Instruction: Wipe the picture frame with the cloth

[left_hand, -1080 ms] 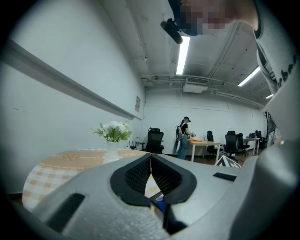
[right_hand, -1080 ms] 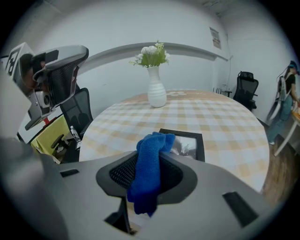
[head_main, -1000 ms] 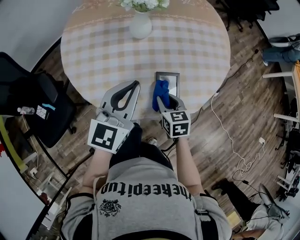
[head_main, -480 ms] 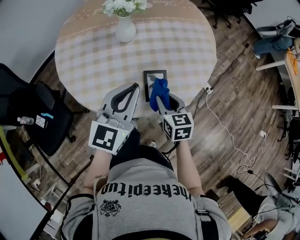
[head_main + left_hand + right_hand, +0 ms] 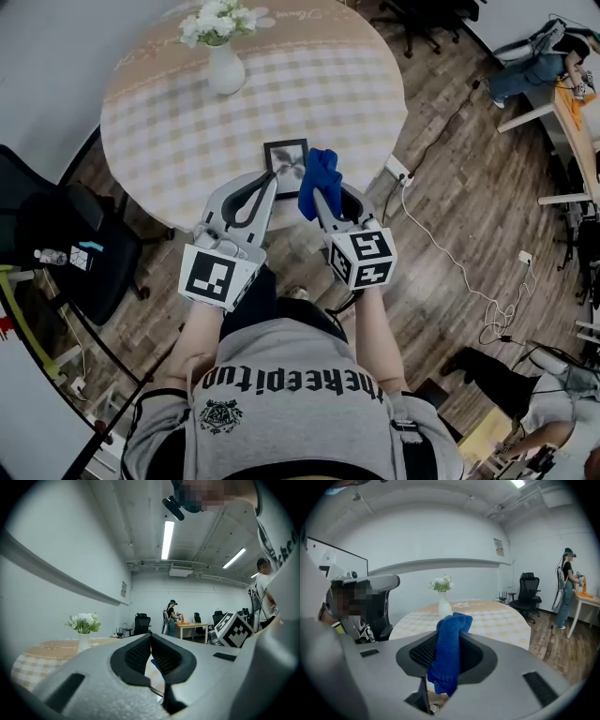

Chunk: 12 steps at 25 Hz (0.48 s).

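Observation:
A small dark picture frame lies flat on the round checked table, close to its near edge. My right gripper is shut on a blue cloth, which hangs just right of the frame's near corner. In the right gripper view the cloth stands up between the pads and droops below them. My left gripper is shut and holds nothing, its tip just below the frame's near left corner. In the left gripper view its tips meet.
A white vase of flowers stands at the table's far side, also seen as the vase. A black office chair is at the left. Cables trail over the wood floor at the right. A person stands at a distant desk.
The blue cloth has come off the frame's left part and now sits at the frame's right, leaving the frame uncovered. Both grippers have stayed side by side near the table's edge.

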Available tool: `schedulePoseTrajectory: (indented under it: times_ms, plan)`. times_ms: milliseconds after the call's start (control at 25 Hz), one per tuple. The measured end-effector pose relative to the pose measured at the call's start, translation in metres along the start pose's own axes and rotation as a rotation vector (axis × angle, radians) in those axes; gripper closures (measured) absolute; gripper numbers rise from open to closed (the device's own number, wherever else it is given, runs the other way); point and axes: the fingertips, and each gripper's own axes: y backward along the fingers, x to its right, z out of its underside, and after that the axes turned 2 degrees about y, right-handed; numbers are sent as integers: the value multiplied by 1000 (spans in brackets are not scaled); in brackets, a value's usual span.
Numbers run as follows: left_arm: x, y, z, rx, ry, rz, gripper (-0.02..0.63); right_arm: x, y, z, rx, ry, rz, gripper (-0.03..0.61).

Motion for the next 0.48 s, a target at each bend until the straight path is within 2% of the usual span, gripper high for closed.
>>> schedulePoseTrajectory:
  times_ms: [480]
  plan:
    - [53,6,-15,31,-34,28,597,6,62,-26,130,29,14,460]
